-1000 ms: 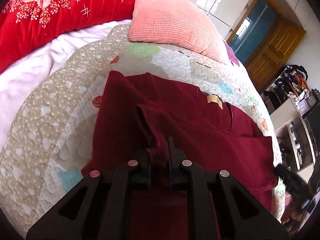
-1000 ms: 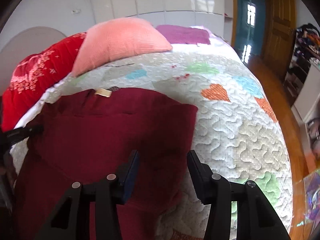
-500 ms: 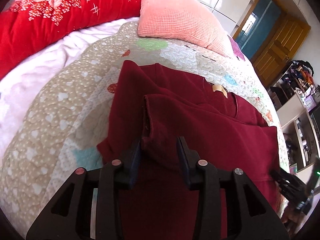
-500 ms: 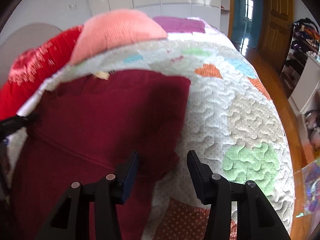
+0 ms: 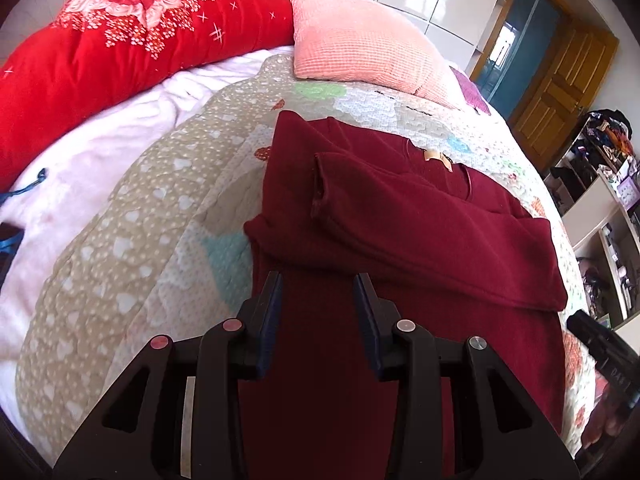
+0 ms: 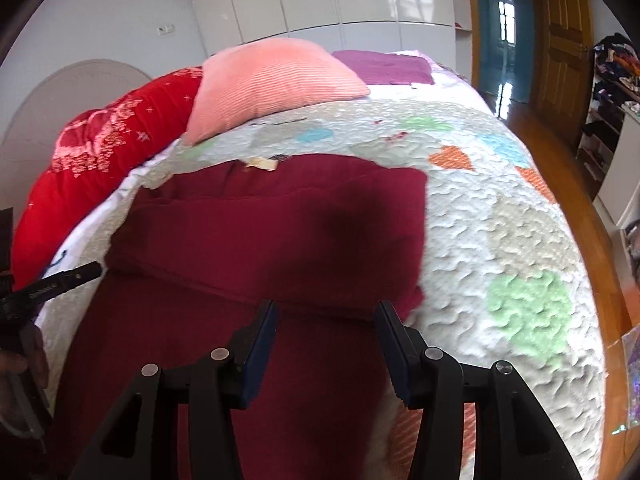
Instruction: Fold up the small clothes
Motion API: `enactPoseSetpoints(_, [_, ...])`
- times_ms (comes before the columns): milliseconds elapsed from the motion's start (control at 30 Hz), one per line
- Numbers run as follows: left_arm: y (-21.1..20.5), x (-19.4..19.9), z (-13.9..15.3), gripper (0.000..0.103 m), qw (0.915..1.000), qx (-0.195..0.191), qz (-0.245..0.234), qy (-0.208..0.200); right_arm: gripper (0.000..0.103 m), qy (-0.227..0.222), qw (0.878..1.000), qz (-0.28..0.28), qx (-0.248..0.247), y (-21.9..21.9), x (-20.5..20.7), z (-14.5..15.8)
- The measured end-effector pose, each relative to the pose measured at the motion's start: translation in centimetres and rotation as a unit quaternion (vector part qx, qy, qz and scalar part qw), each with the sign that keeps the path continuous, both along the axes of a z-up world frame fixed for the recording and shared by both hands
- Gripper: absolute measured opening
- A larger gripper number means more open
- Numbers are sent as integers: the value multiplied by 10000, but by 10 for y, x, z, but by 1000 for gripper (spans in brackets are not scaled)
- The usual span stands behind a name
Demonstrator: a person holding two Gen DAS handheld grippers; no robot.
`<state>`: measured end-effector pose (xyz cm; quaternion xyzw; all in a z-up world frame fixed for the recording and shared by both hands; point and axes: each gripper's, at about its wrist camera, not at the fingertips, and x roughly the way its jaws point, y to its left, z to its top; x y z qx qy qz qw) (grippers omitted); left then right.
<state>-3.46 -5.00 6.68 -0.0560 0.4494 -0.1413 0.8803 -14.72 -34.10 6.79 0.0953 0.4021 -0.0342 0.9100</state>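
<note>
Both sleeves lie folded across the dark red knit sweater point(image 5: 400, 216). The left gripper point(image 5: 318, 296) and right gripper point(image 6: 325, 326) gape wide, empty, at lower centre. Next, probably: pinch the hem and fold upward.

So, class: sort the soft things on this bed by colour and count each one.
Maroon: 1, the top
Red: 1, the duvet
Pink: 1, the pillow
Purple: 1, the cloth
Patchwork: 1, the quilt
Total: 5
</note>
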Motion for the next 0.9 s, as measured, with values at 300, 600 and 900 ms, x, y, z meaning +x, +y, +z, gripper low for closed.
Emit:
enactPoseSetpoints(300, [9,-29,5,35,9996,213,45,-162,49,197,9998,48,-3,27,-24,-21])
enactPoseSetpoints(600, [12,-41,3,35,10000,90,28,-33,50,268,9994,-200,83,21,-46,-20])
enactPoseSetpoints(900, [23,-49,3,35,9999,72,113,-58,50,116,9994,-286,160,21,-56,-13])
